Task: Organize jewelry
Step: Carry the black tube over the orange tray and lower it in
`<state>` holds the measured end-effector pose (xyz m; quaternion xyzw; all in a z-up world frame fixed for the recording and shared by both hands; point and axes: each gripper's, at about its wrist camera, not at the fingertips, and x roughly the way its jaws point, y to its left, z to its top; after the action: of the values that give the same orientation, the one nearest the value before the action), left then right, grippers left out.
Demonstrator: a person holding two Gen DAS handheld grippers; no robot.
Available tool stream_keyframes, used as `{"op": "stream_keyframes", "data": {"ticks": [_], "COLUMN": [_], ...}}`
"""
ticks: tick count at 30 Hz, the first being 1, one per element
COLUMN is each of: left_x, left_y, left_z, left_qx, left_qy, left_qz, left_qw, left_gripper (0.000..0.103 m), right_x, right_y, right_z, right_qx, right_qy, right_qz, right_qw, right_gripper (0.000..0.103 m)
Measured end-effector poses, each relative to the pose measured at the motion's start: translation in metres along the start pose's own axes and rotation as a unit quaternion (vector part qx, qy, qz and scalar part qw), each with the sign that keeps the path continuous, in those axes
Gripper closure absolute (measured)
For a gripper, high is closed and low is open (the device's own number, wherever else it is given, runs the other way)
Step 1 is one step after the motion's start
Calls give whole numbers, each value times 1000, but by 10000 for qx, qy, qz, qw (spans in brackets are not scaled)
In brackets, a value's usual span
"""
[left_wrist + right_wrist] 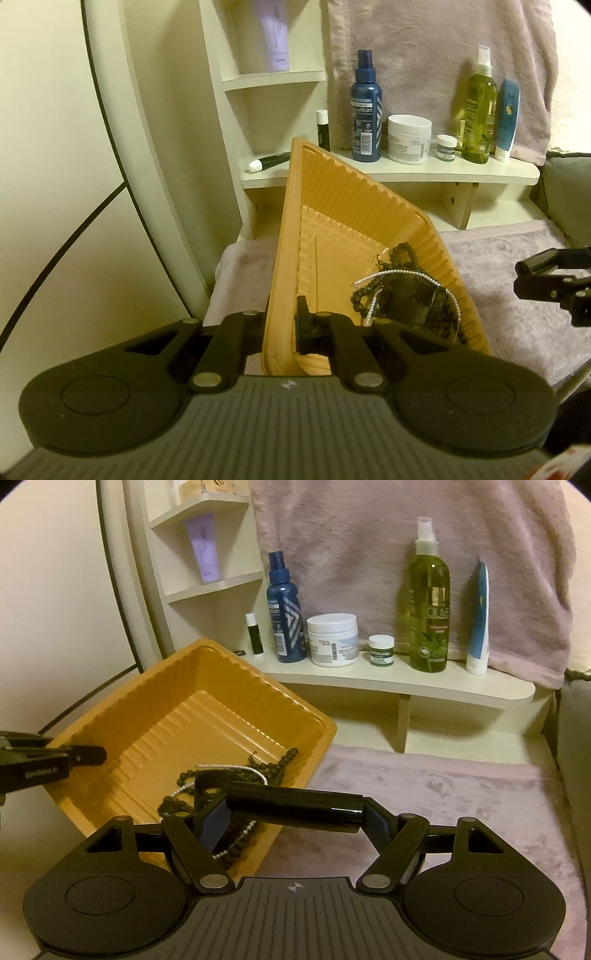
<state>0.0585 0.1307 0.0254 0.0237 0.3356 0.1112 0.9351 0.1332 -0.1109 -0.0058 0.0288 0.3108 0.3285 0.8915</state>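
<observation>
An orange ribbed plastic tray (332, 206) is tipped up on one side over the pink cloth. My left gripper (284, 325) is shut on its near wall, one finger inside and one outside. A tangle of black beads and a silver chain (402, 291) lies heaped in the tray's low corner. In the right wrist view the same tray (207, 657) sits at the left with the jewelry (229, 775) in it and the left gripper (85, 755) on its rim. My right gripper (295, 808) is shut on a glossy black cylinder (314, 805), gripped end to end just over the tray's near corner.
A cream shelf (406, 686) behind holds a blue spray bottle (284, 620), a white jar (332, 640), a small green jar (381, 650), a green spray bottle (428, 602) and a blue tube (479, 620). A pink towel (424, 794) covers the surface to the right.
</observation>
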Motion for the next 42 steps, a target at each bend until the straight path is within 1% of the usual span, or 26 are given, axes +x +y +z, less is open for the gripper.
{"op": "stream_keyframes", "data": {"ticks": [5,12,21,30,32,33,34,38,42], "left_x": [6,17,36,51,54,55,56,54,47], "left_y": [9,28,59,78,81,82,83,90,97], "left_z": [-4,-11,-29,-45,-47,-48,-49,-49,-47], "left_qx": [-85,-347,-887,-1292,-1359,-1381,-1395,-1501,-1466], "left_qy": [40,116,293,470,517,535,520,456,377], "left_qz": [-112,-425,-834,-1075,-1115,-1097,-1062,-1003,-872], "left_qw": [9999,9984,9921,9847,9831,9829,9831,9825,9846], "left_gripper": [96,97,96,93,89,79,70,70,70], "right_x": [5,16,33,41,43,44,45,48,52], "right_y": [10,22,40,49,50,50,51,56,64], "right_z": [8,16,15,13,12,11,11,9,11], "right_qx": [-140,-290,-473,-604,-623,-633,-646,-702,-778], "right_qy": [-11,34,160,242,261,276,291,342,354], "right_qz": [116,296,449,462,449,445,450,462,507], "right_qw": [9998,9991,9977,9968,9967,9966,9965,9959,9950], "right_gripper": [27,27,27,27,27,27,27,27,27]}}
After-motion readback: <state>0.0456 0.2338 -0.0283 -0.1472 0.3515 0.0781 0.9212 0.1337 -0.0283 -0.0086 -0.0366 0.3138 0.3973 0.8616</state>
